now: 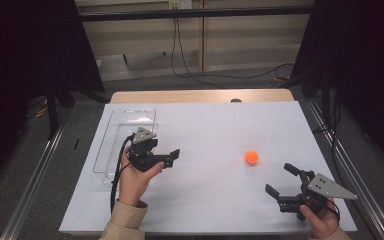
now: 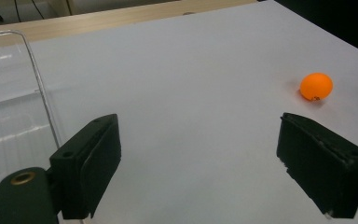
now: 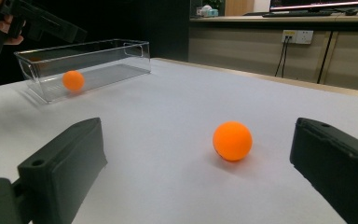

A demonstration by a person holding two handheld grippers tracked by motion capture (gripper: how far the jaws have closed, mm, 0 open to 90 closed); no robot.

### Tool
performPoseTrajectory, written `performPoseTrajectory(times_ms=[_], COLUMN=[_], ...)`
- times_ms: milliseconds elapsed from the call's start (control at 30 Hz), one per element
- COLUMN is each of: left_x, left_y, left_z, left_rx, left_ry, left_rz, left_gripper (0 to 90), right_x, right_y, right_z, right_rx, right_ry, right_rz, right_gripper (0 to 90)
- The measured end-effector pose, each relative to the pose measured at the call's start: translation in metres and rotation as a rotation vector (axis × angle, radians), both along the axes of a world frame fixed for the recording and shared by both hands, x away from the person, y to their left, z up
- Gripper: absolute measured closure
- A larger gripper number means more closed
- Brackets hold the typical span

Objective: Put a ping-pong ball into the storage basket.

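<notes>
1. The thing to pick up is the orange ball [image 1: 251, 157], which sits loose on the white table [image 1: 220, 200], right of centre and well apart from the clear plastic bin [image 1: 111, 131] at the left edge. In the right gripper view a second orange ball [image 3: 73, 80] already lies inside that bin, so the bin is judged to be the destination.
2. The right gripper [image 1: 283, 180] is nearer the ball, low over the table with its jaws spread wide and nothing between them. From its own camera the ball [image 3: 232, 141] lies just ahead, a little right of the midline.
3. Advance that gripper straight forward, nudging it so the ball comes to the centre of the gap; an off-centre pad would likely knock it rolling.
4. Keep the jaw tips just clear of the tabletop and close slowly at the ball's widest part.
5. The left gripper [image 1: 172, 155] hangs beside the bin, also wide open and empty. Hold it there, clear of the bin's mouth.
</notes>
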State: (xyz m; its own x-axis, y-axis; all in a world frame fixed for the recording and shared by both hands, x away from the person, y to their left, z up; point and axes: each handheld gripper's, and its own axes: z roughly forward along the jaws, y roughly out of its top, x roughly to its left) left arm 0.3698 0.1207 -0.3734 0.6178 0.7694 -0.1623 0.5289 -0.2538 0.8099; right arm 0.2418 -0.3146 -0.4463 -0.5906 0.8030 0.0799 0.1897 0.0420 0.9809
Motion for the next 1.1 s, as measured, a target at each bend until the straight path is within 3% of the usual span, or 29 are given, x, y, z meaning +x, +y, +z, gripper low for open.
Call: performPoseTrajectory(times_ms=[1100], left_x=[-0.001], left_y=[-0.026], left_z=[-0.009], left_rx=[-0.006], left_ry=[-0.023], left_rz=[-0.075], left_gripper=[11.9], right_x=[0.003], right_y=[0.001], right_z=[-0.001], right_rx=[-0.001], right_ry=[0.013], right_rz=[0.002], right_gripper=[2.7])
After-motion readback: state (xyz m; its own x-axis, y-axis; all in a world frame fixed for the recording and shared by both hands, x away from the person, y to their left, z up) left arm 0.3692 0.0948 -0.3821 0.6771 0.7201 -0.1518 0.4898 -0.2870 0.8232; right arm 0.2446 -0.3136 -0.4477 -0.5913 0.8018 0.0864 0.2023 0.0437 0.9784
